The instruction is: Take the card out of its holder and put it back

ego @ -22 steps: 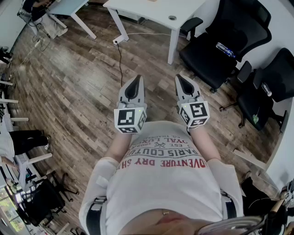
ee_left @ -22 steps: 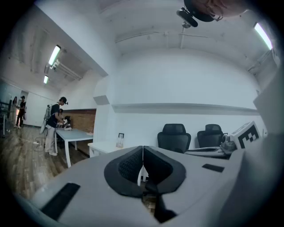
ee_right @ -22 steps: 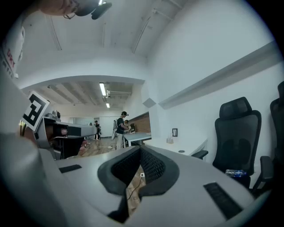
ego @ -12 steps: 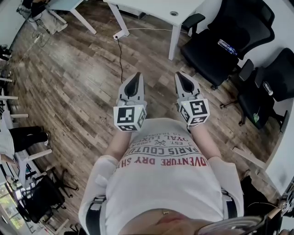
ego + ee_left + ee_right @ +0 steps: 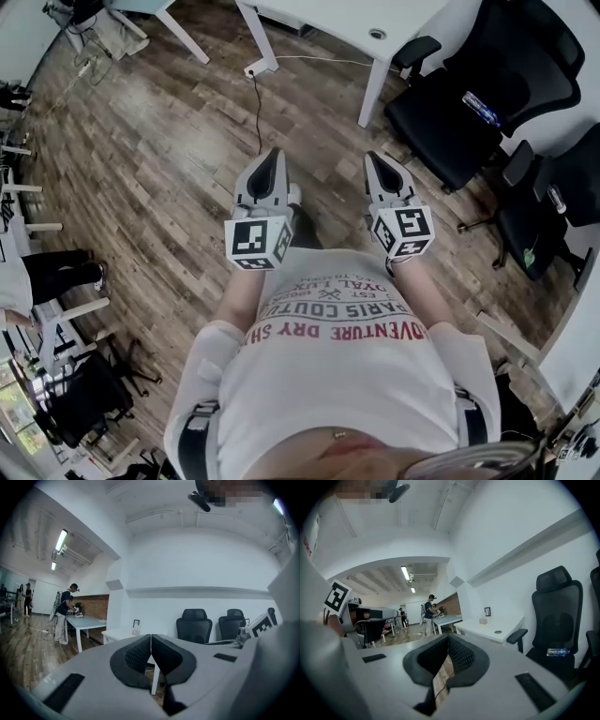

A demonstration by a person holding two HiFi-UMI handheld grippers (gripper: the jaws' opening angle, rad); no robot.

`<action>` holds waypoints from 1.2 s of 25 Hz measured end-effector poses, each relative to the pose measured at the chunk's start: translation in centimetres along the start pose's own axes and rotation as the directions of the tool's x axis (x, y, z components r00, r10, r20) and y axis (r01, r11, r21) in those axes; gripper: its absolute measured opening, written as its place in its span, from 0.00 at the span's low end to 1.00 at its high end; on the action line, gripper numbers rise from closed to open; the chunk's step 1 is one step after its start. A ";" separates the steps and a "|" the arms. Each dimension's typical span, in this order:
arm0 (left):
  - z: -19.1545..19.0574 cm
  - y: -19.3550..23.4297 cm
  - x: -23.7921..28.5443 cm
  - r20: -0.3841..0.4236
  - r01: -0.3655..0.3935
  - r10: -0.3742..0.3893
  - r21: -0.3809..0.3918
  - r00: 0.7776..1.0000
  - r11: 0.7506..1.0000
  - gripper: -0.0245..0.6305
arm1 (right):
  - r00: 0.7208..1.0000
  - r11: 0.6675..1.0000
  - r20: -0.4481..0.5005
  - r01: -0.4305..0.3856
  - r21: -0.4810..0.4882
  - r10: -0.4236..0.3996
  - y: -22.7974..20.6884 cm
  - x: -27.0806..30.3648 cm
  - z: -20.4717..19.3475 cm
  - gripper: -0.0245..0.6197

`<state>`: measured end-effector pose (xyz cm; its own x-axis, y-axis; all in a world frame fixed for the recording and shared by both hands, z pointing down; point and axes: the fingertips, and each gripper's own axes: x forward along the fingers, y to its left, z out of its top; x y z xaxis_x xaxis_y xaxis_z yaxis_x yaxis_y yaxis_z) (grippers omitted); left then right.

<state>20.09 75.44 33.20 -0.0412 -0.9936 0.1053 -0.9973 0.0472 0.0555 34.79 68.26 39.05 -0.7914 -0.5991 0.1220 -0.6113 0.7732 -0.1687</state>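
No card and no holder can be made out with certainty. A small dark-framed stand (image 5: 136,623) (image 5: 487,611) sits on a white desk (image 5: 117,633) (image 5: 497,626) ahead; too small to tell what it is. My left gripper (image 5: 271,155) (image 5: 151,636) and right gripper (image 5: 374,157) (image 5: 448,638) are held side by side in front of my chest, above the wooden floor (image 5: 159,141). Both point forward toward the desk (image 5: 394,23). Each has its jaws closed together with nothing between the pads.
Black office chairs (image 5: 478,84) (image 5: 194,625) (image 5: 558,611) stand right of the desk, one with a water bottle (image 5: 479,108) on its seat. A cable and power strip (image 5: 254,71) lie on the floor. People stand at tables on the left (image 5: 63,613).
In the head view the desk, cable and chairs have slid a little to the right. Both grippers stay side by side and shut.
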 end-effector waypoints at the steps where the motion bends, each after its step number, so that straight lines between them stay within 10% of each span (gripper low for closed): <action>1: 0.3 1.0 0.8 0.006 -0.009 0.009 -0.008 1.000 1.000 0.08 | 1.000 1.000 -0.003 0.003 -0.001 -0.003 -0.2 0.9 0.2 0.08; 30: 2.5 23.0 33.4 -0.049 0.165 -0.169 -0.085 0.984 0.983 0.08 | 0.982 0.983 -0.050 0.182 0.021 -0.181 -9.3 38.9 5.7 0.08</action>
<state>-4.40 43.03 35.53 0.1314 -0.9810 0.1428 -0.9817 -0.1088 0.1562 9.67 36.61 39.82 -0.6669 -0.7180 0.1994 -0.7451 0.6464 -0.1642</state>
